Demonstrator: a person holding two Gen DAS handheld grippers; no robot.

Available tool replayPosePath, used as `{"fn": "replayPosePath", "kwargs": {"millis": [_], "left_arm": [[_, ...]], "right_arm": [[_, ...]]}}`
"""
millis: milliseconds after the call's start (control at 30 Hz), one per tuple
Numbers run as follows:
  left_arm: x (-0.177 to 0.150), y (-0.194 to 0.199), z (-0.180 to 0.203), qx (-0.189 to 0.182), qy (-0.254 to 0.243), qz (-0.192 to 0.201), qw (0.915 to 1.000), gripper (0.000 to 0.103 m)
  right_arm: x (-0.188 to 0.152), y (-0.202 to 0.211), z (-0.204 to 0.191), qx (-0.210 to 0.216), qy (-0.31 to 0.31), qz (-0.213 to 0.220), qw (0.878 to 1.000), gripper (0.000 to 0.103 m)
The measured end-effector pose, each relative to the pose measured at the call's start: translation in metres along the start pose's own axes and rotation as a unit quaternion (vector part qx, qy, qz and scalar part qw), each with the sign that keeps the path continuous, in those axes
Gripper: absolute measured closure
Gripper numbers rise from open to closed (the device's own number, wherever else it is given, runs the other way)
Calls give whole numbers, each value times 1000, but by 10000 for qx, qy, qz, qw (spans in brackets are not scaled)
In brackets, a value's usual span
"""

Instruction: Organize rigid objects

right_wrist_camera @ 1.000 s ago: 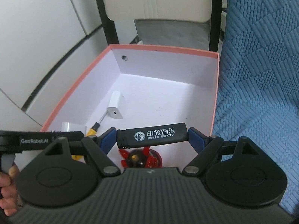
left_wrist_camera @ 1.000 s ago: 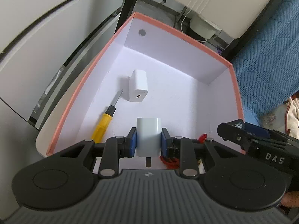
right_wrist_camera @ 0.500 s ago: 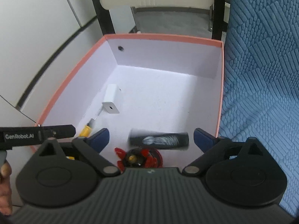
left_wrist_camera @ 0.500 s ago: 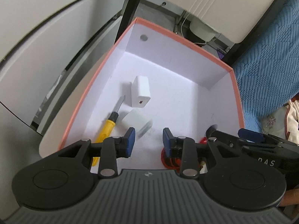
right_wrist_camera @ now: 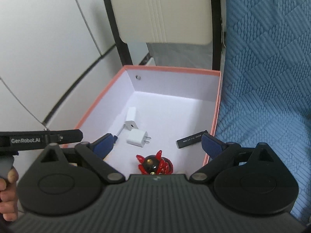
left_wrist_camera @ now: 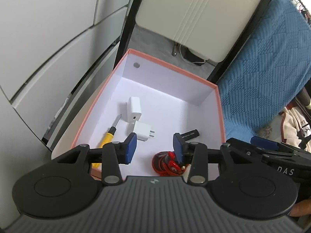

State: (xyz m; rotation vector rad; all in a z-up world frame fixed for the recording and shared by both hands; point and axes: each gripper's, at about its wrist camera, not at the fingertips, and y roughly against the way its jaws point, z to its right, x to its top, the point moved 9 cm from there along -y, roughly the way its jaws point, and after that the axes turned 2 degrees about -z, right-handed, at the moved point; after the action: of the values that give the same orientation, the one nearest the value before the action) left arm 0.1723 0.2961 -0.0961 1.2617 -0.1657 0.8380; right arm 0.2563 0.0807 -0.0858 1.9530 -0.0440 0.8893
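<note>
Nearest the lens, the left gripper (left_wrist_camera: 154, 147) and the right gripper (right_wrist_camera: 157, 142) both hang over the box with their blue-padded fingers spread wide and nothing between them. White lettering reads "GenRobot.AI" along the left tool's black side in the right wrist view, and "DAS" on the right tool's side in the left wrist view. Below sits an open cardboard box (right_wrist_camera: 217, 104), rectangular, with a salmon-pink rim and smooth white walls and floor. At its near end lies a glossy red and black spiky toy (right_wrist_camera: 155, 164). Farther in, a black lighter (right_wrist_camera: 191, 139) with small unreadable white print lies by the right wall; a white plug adapter (right_wrist_camera: 137, 138) with two metal prongs lies flat mid-floor, a yellow-handled screwdriver (left_wrist_camera: 109, 135) to its left. Just beyond stands a white charger block (left_wrist_camera: 134, 111). Beside the box spreads a blue quilted fabric (right_wrist_camera: 268, 77); behind it is a cream chair back (right_wrist_camera: 161, 9) on black legs.
</note>
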Motion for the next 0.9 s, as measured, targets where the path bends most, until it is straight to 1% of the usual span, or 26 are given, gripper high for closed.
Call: {"fn": "replayPosePath", "kwargs": {"millis": [33,100,233,433,500,567,733,900], "left_arm": [[-1,7,3,8,-11,44,10000,54],[-4,22,7,44,-28,130,9999,48],[-10,51,17,66,-44,282,9996,45],[-22,85,32,139,-142,458,9988,31],[-26,95,37,174,-183,529,9983,16],[-30,104,40,256,-226,600,9976,12],[-44,120,39,319,-204,621,9973,8],[-60,130,40,345,-200,575,9976,6]], "right_arm": [[-1,7,-1,21,23,40,10000,4],[-4,20,-4,56,68,110,9999,4],[-10,44,-7,143,106,230,9996,4],[-22,78,-9,203,165,415,9988,4],[-27,88,-9,203,187,468,9985,4],[-31,98,-8,206,177,526,9982,4],[-42,122,-4,174,136,651,9976,4],[-53,135,-3,139,105,680,9975,4]]}}
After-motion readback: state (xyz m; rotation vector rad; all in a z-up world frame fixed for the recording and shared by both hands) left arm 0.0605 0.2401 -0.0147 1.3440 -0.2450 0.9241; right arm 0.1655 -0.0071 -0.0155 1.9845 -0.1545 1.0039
